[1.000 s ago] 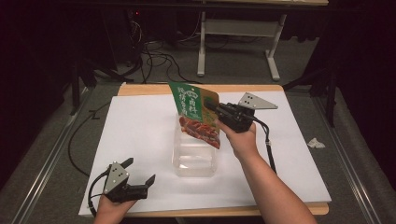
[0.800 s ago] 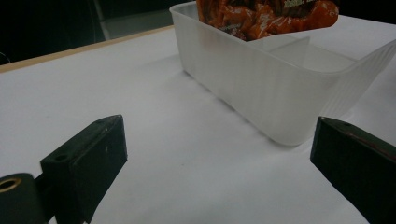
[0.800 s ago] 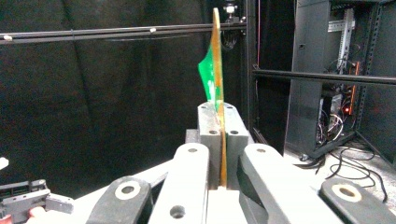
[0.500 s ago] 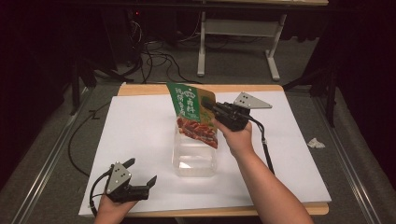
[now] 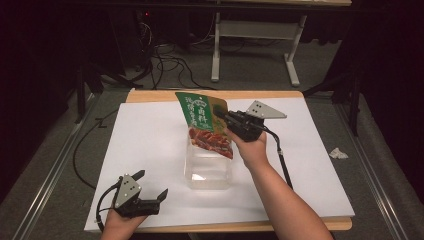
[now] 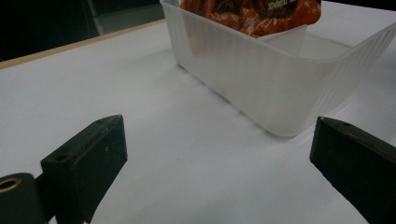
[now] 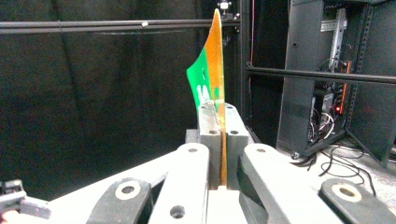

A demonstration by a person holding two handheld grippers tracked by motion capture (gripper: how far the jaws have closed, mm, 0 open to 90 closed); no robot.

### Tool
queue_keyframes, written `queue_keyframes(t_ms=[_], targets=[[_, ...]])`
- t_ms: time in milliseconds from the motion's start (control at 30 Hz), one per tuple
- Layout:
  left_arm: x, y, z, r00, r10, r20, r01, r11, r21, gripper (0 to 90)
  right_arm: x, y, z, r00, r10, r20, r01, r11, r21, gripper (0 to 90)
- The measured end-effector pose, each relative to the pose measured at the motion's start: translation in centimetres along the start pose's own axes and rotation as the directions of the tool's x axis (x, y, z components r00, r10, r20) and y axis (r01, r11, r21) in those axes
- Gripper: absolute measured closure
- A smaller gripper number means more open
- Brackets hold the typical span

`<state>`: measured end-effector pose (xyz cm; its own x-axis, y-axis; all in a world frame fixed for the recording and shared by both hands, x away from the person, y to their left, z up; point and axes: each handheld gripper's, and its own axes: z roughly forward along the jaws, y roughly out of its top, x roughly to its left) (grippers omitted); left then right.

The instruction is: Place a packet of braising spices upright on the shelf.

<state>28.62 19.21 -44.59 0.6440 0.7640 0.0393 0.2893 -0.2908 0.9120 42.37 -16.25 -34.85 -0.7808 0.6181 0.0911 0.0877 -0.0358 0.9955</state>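
Covering most of the tabletop, the large white paper sheet (image 5: 150, 140) carries everything. Near its middle stands the clear ribbed plastic tub (image 5: 209, 167), open-topped. The green-and-red printed snack pouch (image 5: 205, 125) hangs upright over the tub's far end, lower edge dipping at or just inside the rim.

Change since a second ago: pouch plus right gripper (image 5: 223, 116) have drifted slightly toward the person and a bit lower, green top tilting less. Judgement: pouch is being lowered into the tub, not released yet. Left gripper (image 5: 152, 192) hasn't budged, parked at the near left corner of the sheet, well apart from the tub.

Gripper states: right one is clamped tight on the pouch's upper edge. Left one spread wide, holding nothing.

View differences: the right gripper view gives the pouch edge-on, a thin orange-and-green sliver (image 7: 215, 65) pinched between the closed jaws, dark room and a rack behind; no tub there. The left gripper view gives the tub's near wall (image 6: 261, 88) up close and the red bottom of the pouch (image 6: 247, 14) already below the rim line, which the high view leaves ambiguous. High view alone gives both hands' layout.
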Motion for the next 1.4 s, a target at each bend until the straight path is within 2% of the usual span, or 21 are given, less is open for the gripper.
queue_keyframes(t_ms=[200,300,667,1000,1167,1400], targets=[[0.0,0.0,-0.1,1.0,0.0,-0.002,0.0,1.0,0.001,4.6,-0.8,-1.5,0.0,0.9985,0.052,0.015,-0.052,0.999,-0.001,90.0],[0.0,-0.1,0.0,1.0,0.001,0.0,-0.001,1.0,0.004,4.6,-1.0,-2.0,-0.1,0.9978,0.062,0.023,-0.062,0.998,0.002,90.0],[0.0,-0.1,0.0,1.0,0.006,0.001,-0.006,1.0,0.007,4.7,-1.1,-2.9,-0.6,0.9973,0.064,0.036,-0.064,0.998,0.002,90.0],[-0.1,-0.1,0.2,0.9999,0.012,0.004,-0.012,0.9998,0.014,4.8,-0.9,-3.7,-1.8,0.9968,0.053,0.06,-0.054,0.999,0.008,90.0],[-0.2,-0.1,0.3,0.9998,0.017,0.004,-0.017,0.9997,0.016,4.8,-0.6,-3.6,-2.0,0.998,0.033,0.055,-0.034,0.999,0.021,90.0],[-0.2,-0.1,0.2,0.9998,0.018,0.003,-0.018,0.9997,0.017,4.8,-0.7,-3.5,-1.8,0.9968,0.043,0.067,-0.046,0.998,0.046,87.7]])
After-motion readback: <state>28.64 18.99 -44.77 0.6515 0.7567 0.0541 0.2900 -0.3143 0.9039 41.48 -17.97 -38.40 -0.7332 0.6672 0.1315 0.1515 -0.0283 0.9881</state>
